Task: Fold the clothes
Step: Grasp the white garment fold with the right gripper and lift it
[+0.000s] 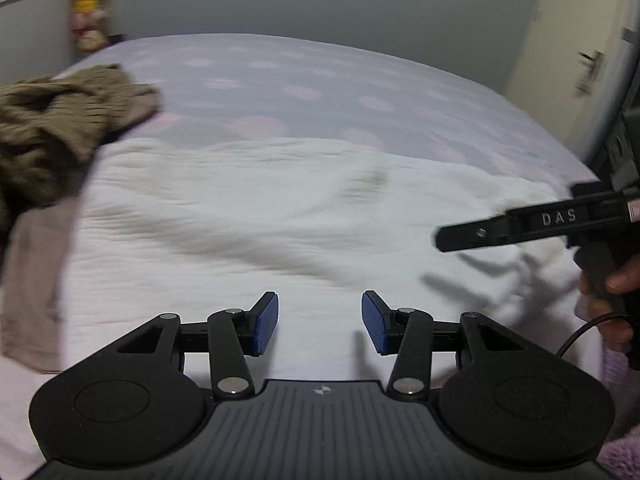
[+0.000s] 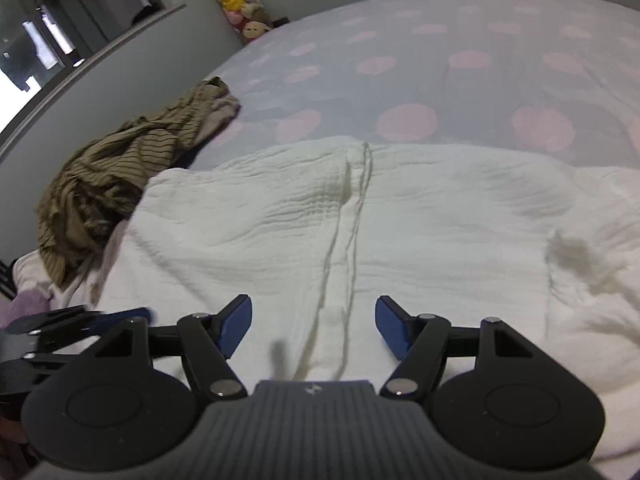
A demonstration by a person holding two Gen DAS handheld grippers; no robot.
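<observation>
Right wrist view: white garment (image 2: 360, 232) lies spread on the bed (image 2: 440, 60) — both tongs, right (image 2: 314, 326) and left (image 1: 320, 322), gape empty above it. I'd pinch matching hem corners, then fold evenly.

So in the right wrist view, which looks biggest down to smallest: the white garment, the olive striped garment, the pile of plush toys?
1. White garment, spread across most of the frame.
2. Olive striped garment, crumpled beside it on the left.
3. Plush toys, smallest, but they sit far back by the wall, so distance shrinks them; their true size is unsure.
</observation>
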